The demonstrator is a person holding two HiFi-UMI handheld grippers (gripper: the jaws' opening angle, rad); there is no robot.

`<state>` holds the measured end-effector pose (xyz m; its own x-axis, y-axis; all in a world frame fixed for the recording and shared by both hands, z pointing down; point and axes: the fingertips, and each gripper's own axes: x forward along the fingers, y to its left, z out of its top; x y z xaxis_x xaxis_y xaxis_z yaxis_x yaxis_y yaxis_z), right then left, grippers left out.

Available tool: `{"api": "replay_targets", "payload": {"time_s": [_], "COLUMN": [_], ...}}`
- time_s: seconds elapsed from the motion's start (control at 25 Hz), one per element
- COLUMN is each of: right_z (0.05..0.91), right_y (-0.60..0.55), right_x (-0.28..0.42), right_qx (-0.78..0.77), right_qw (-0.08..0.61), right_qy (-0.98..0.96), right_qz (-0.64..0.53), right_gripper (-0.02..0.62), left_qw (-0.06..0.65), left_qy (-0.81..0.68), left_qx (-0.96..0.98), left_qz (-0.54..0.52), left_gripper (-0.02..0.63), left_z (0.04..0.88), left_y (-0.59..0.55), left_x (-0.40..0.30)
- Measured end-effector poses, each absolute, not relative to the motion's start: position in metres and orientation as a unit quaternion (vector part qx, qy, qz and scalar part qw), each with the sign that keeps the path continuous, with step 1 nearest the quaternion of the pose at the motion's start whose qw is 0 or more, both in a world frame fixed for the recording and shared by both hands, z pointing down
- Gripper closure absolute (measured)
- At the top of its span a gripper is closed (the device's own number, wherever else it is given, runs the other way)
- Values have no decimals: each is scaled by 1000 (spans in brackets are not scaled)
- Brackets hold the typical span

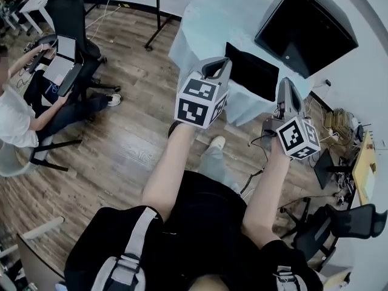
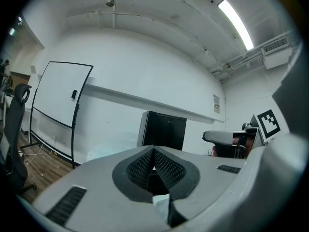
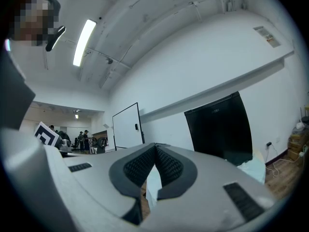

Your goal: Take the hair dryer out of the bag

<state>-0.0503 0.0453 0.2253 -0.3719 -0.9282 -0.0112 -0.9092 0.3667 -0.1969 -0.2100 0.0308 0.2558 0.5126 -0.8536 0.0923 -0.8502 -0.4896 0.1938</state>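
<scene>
So both handheld tongs are just up in the air in front of the person, pointing roughly level toward the table. The left gripper (image 1: 224, 64), grey with a black-and-white marker cube on top, is clenched. Its dark ribbed pads (image 2: 169, 170) meet at the tip with nothing between them, which is plain to see in the left gripper view. Same deal with the right gripper (image 1: 285, 83): pads pressed together, empty. Ahead of them there's a round table draped in a pale blue cloth (image 1: 200, 29). On it sits a flat black rectangular thing (image 1: 251, 71), near the table's right edge in the head view and apart from both grippers. Honestly can't tell if that's the bag, and I can't make out the hair dryer in any view. Past the table on the right a large black screen (image 1: 306, 26) stands by the white wall, with a tangle of cables (image 1: 339, 123) on the floor near it. Off to the left a seated person (image 1: 21, 117) holds a tablet next to a black office chair (image 1: 66, 11), on the brown wooden plank floor (image 1: 133, 138). The left gripper view also catches a whiteboard on a black stand (image 2: 55, 105) off to its left side.
</scene>
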Motion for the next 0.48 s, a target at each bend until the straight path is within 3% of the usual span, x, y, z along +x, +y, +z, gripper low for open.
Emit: {"api": "replay_targets", "payload": {"time_s": [0.24,0.48], "right_z": [244,285], "right_y": [8,-30], "right_x": [-32,-9], "right_qx": [-556,-564], "right_qw": [52,39], "right_qy": [824,812], "right_qz": [-99,-144], "right_gripper": [591,591], "left_qw": [98,135], "left_qy": [-504,-477], "left_qx": [857,864], "left_qz": [43,85], "left_gripper": [594,594], "left_z": [281,329], "left_y": [-2,-31], "left_x": [-192,-161]}}
